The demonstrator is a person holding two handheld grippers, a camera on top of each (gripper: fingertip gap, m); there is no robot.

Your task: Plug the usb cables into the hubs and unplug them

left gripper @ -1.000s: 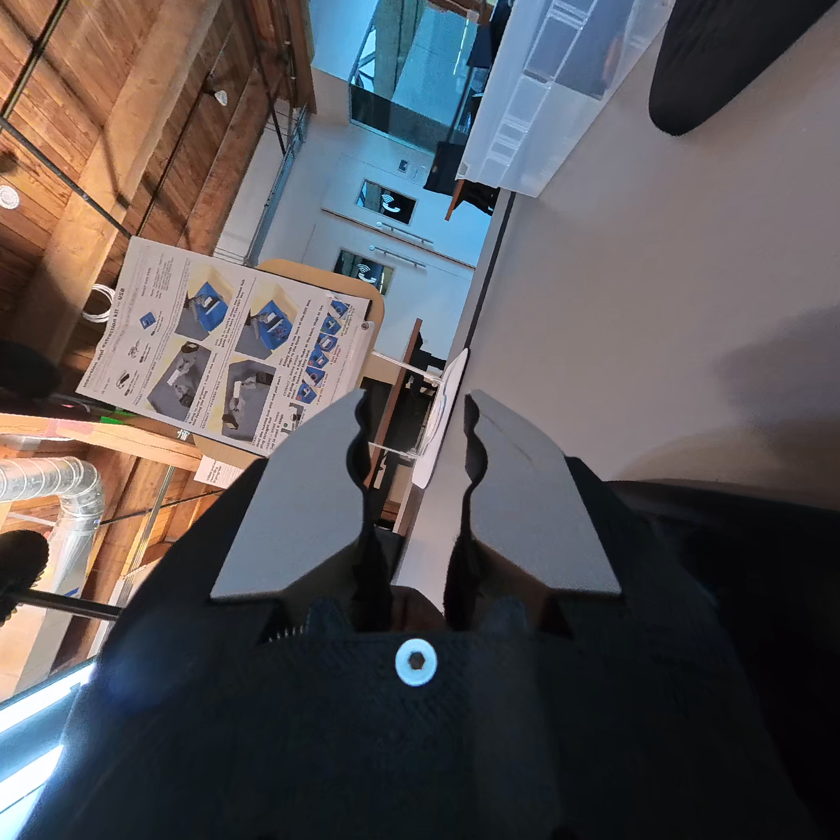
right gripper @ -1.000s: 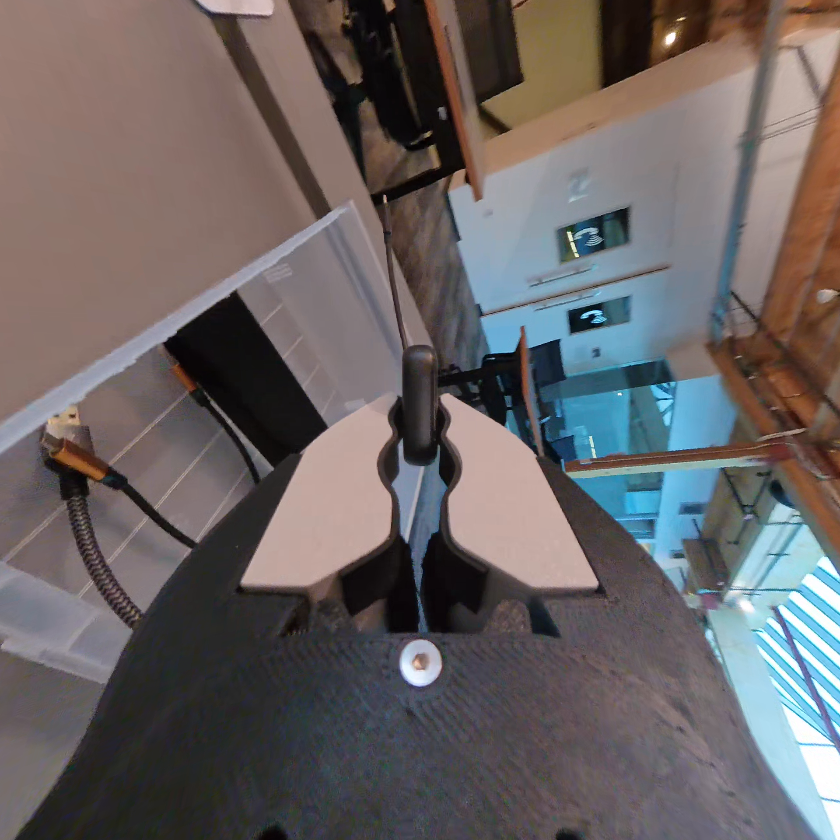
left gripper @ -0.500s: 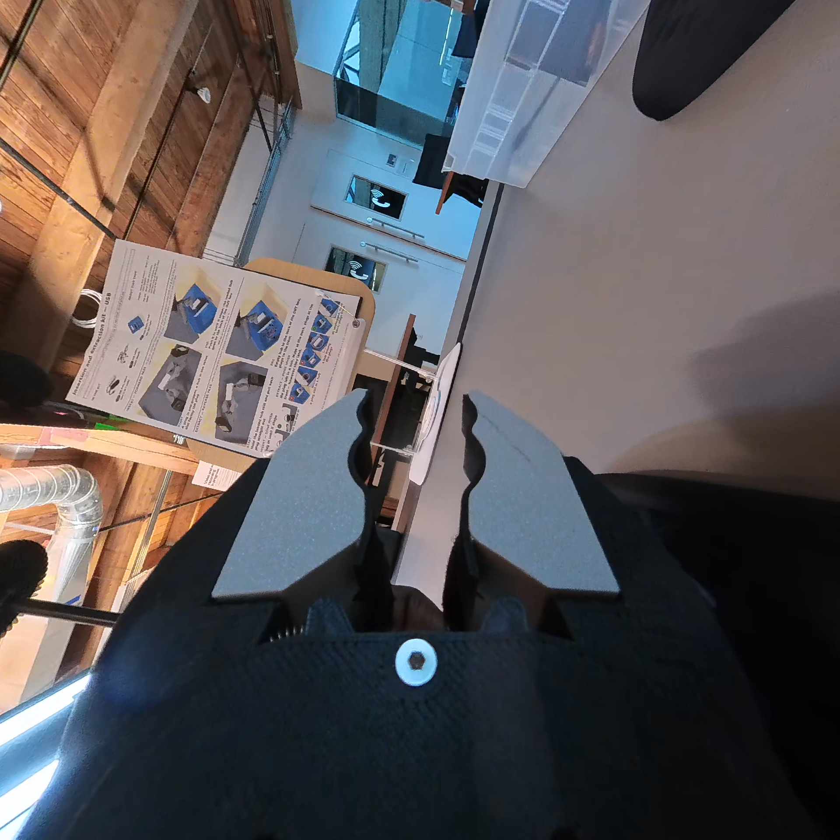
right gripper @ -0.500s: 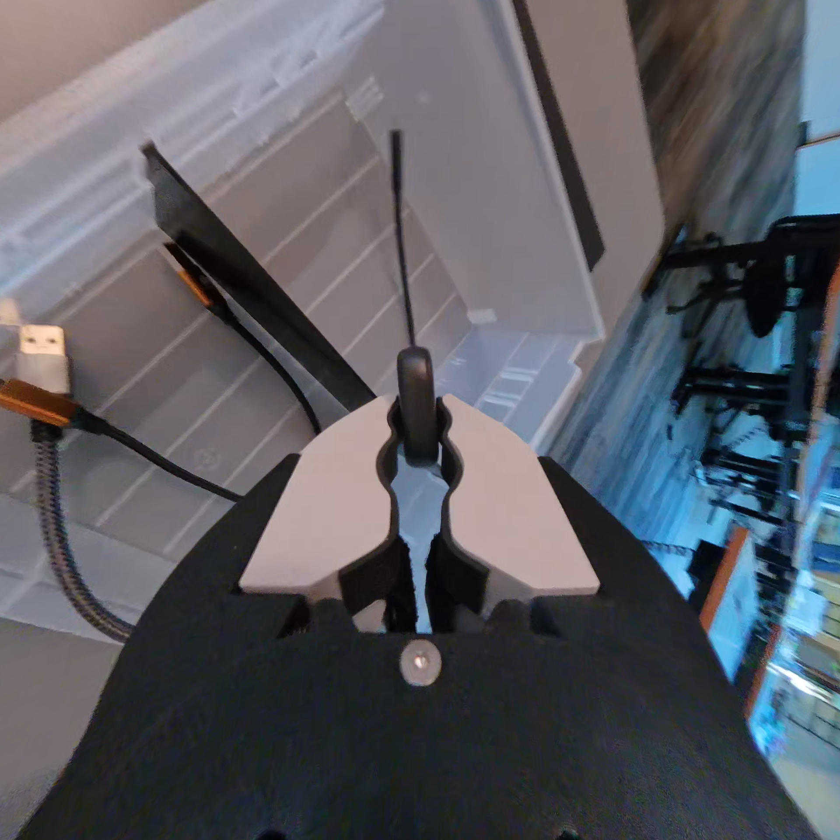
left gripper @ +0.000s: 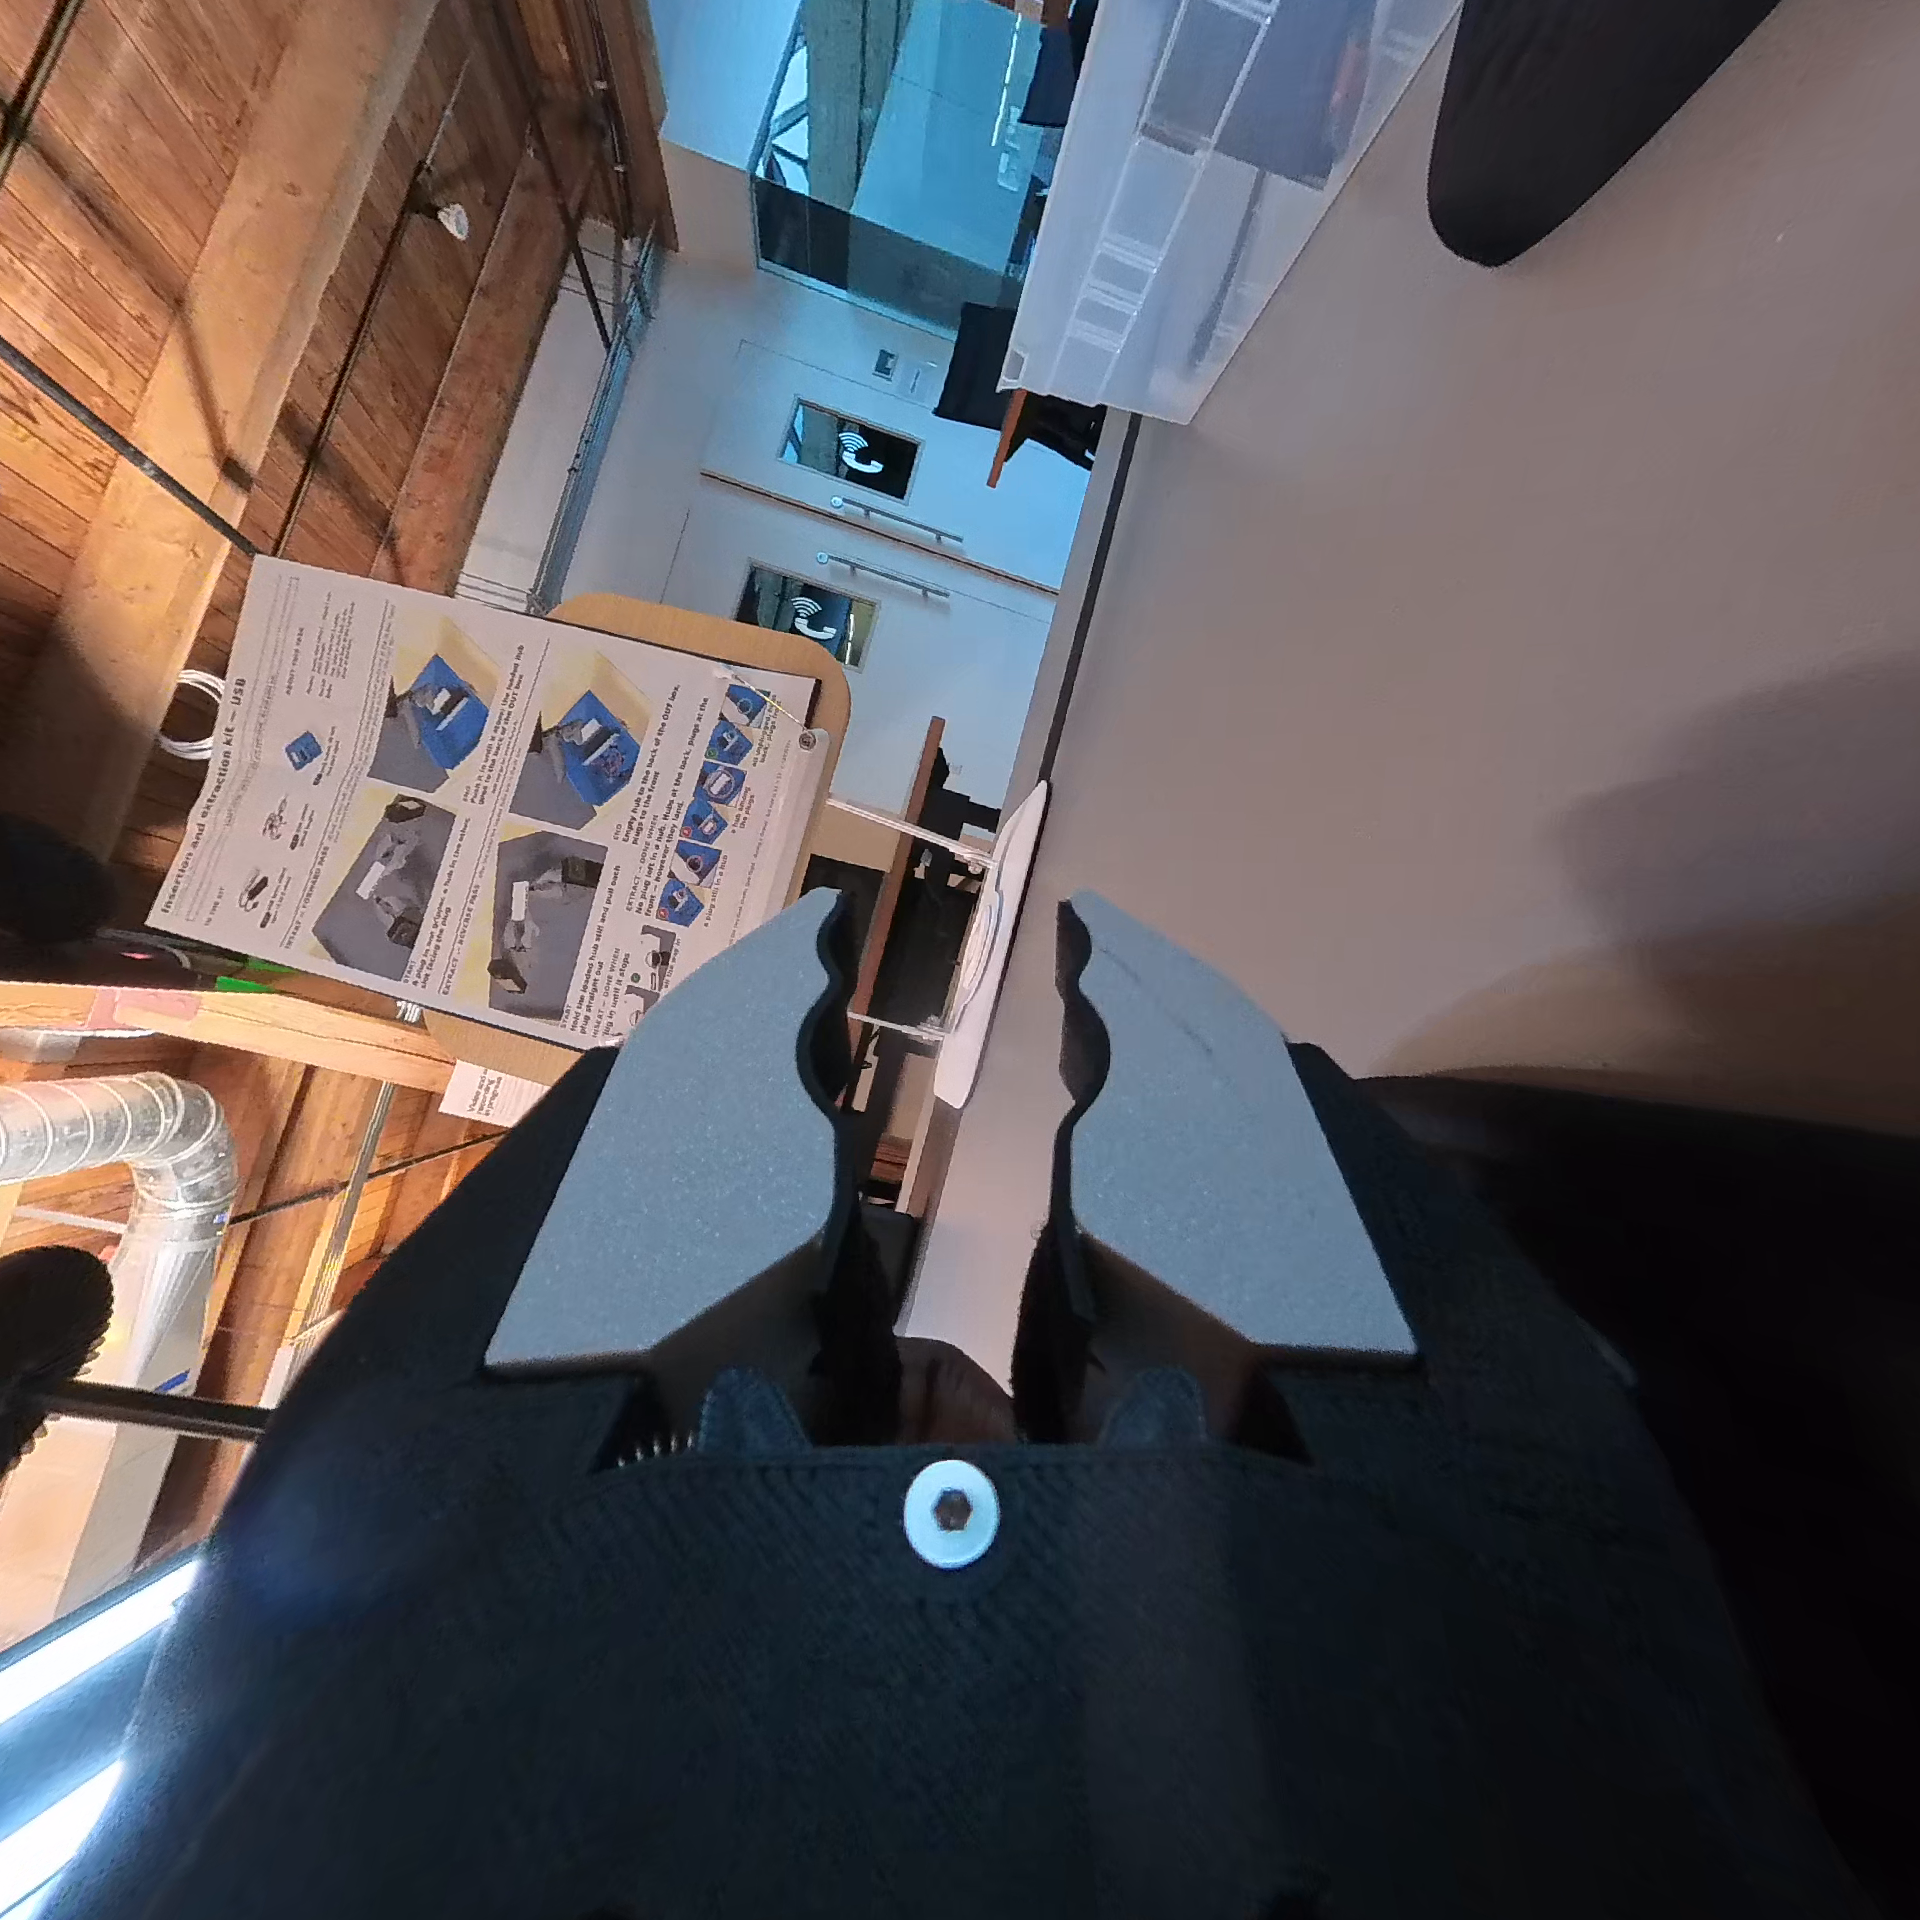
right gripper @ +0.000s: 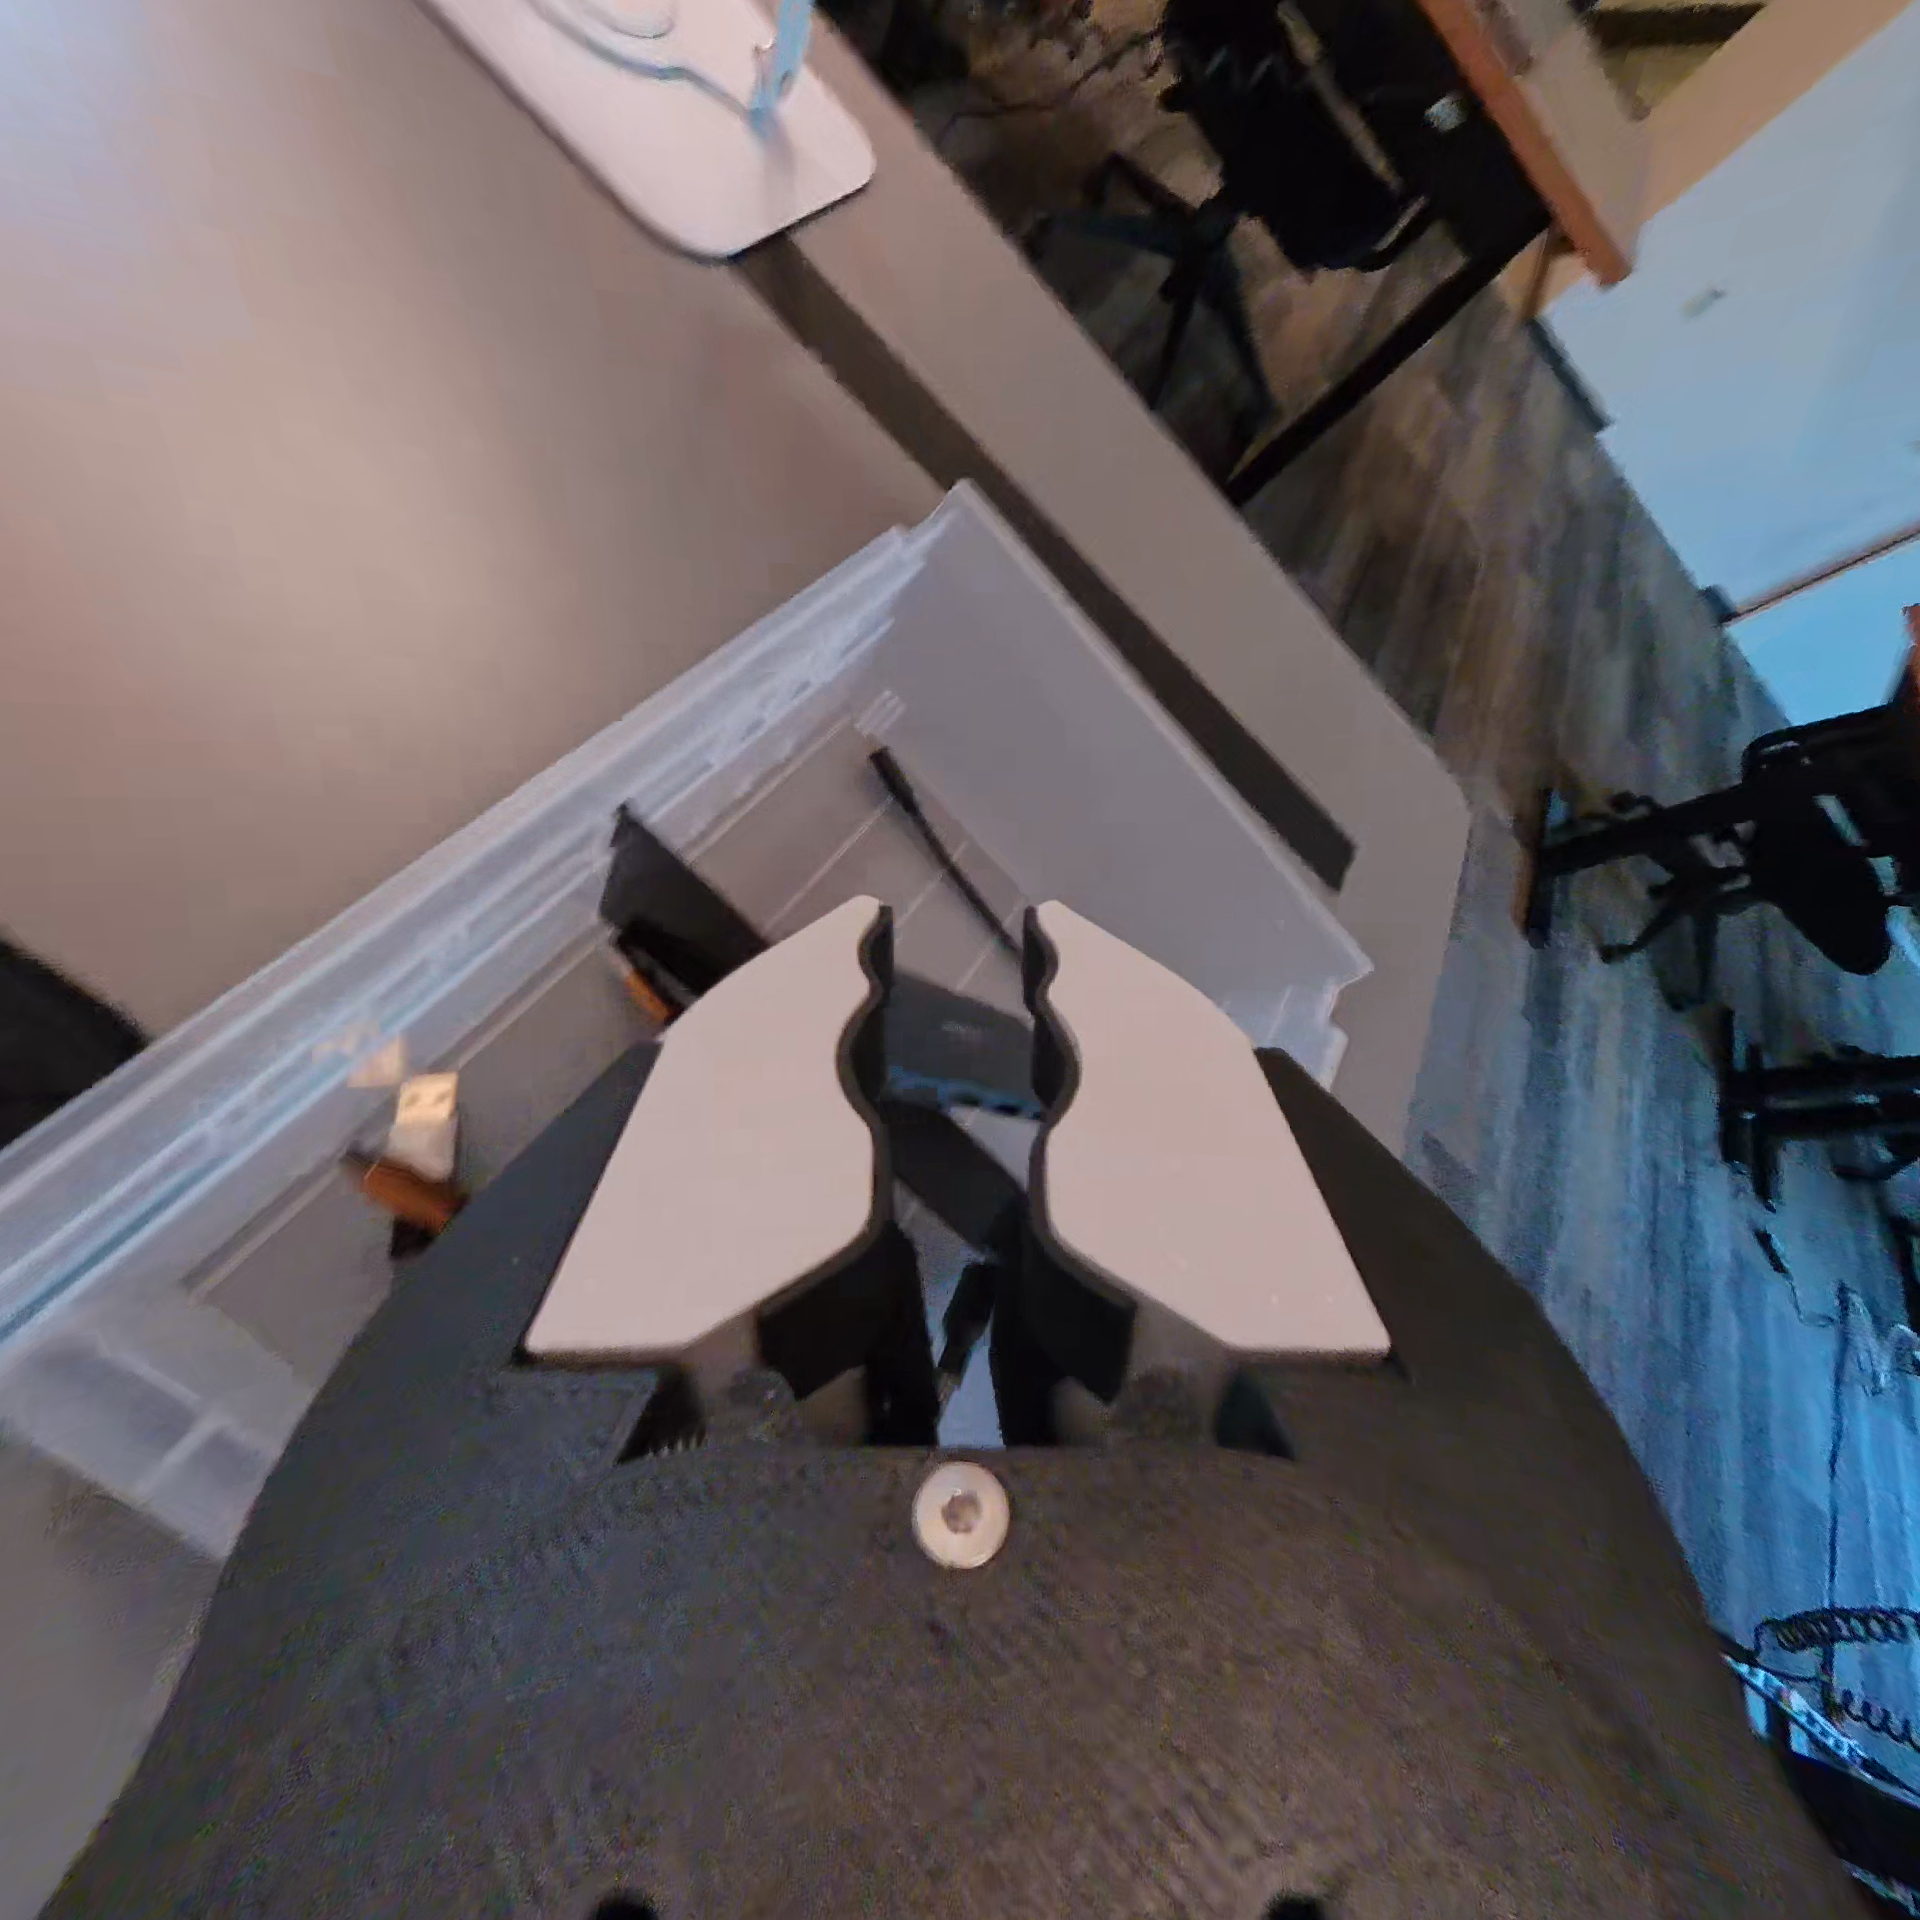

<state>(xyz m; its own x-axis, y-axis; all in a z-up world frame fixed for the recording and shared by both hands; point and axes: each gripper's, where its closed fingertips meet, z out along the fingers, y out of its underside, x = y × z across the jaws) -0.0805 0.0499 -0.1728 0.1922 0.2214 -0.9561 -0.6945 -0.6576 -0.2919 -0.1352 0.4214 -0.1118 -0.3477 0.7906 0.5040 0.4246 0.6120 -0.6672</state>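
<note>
My right gripper point(right gripper: 956, 925) hovers over a clear plastic bin point(right gripper: 416, 987) on the grey table point(right gripper: 312, 468). Its jaws stand apart. A black USB hub point(right gripper: 956, 1039) shows through the gap between the fingertips, lower down inside the bin, with its thin black cable point(right gripper: 935, 842) running away from it. A silver USB plug with a copper collar point(right gripper: 416, 1122) lies in the bin at the left. My left gripper point(left gripper: 945, 914) is open and empty above the table's edge point(left gripper: 1455, 623).
A black flat piece point(right gripper: 665, 904) leans inside the bin. A white stand base point(right gripper: 707, 156) sits at the table's far edge and carries an instruction poster point(left gripper: 488, 810). The bin also shows in the left wrist view point(left gripper: 1143, 208), beside a black rounded object point(left gripper: 1558, 125). My right fingertips sit around 40 centimetres from my left ones. From my left tips it is roughly 15 centimetres to the black rounded object point(left gripper: 1558, 125); from my right, 25 centimetres.
My right gripper swung over the bin with the hub clamped edge-on, then its jaws parted and the hub left the grasp and dropped lower in the bin. The left gripper barely moved.
</note>
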